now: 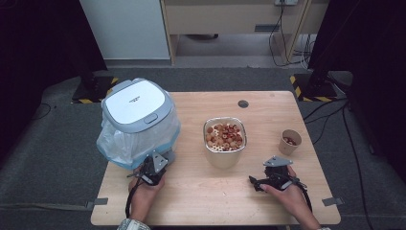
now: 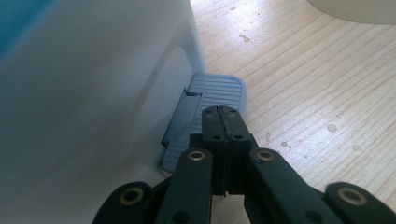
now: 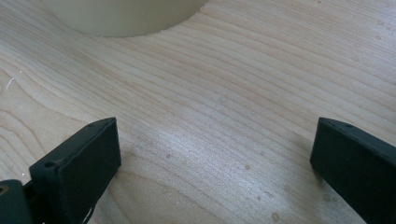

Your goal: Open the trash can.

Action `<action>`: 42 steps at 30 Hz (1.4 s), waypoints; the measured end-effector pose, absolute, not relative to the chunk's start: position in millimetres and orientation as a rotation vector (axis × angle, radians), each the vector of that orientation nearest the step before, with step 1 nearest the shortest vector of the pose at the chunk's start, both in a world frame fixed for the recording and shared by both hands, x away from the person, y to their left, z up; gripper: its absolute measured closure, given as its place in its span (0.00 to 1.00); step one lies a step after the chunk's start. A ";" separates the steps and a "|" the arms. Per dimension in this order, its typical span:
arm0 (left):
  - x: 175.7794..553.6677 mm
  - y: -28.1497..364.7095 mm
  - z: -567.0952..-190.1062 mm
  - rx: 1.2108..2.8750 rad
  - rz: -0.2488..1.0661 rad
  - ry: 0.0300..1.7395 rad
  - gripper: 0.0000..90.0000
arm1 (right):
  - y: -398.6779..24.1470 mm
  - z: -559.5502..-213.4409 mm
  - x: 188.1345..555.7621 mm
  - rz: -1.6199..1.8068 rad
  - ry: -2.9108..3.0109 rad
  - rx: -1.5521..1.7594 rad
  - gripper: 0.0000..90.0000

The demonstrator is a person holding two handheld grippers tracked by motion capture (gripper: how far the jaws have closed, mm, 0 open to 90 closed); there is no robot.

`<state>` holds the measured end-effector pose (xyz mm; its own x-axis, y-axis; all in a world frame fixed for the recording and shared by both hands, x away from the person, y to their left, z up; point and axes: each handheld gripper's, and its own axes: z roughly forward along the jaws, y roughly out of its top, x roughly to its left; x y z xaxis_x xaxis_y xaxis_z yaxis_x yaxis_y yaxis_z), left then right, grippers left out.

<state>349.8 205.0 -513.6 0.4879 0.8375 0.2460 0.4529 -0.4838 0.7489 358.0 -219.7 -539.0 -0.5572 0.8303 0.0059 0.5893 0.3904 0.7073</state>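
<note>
The bin's foot pedal (image 2: 219, 91) is partly hidden behind the left hand-held gripper (image 2: 219, 109); the paper cup's (image 1: 290, 141) contents are too small to tell.

A lidded bin (image 1: 136, 122) blocks the surface's (image 1: 210, 191) left edge; a bowl (image 1: 225, 139) stands mid-surface; the near edge lies open between them.
</note>
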 end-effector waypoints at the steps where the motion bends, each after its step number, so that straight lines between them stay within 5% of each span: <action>1: 349.8 205.0 -513.6 2.122 0.814 1.059 0.99 | -219.7 -539.0 358.0 0.959 2.305 1.233 0.02; 42: 352.5 203.3 -524.2 2.133 0.777 1.100 0.99 | -242.2 -522.9 350.9 0.902 2.186 1.325 0.06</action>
